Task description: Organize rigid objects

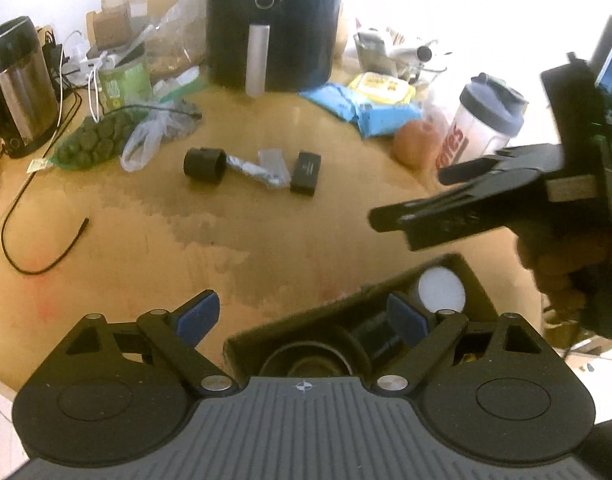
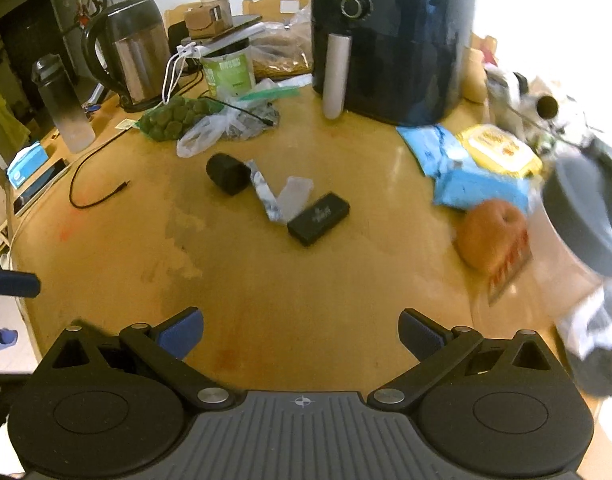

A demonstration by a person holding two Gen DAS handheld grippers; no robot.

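Both claws wide, empty: L [image 1: 302,316], R [image 2: 302,332]. Black case [image 2: 318,219] ahead of R; angled approach w/ flat case may push it into clear box [image 2: 292,198].

Right gripper [image 2: 301,334] fingers [image 2: 182,334] stand wide apart with nothing between them, above bare wooden counter [image 2: 306,280]. Ahead of the fingers lie a black cylinder [image 2: 228,174] and a black rectangular case [image 2: 319,219].

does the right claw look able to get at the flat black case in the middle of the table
Probably yes. The right claw is open and empty, and only bare table lies between it and the flat black case.
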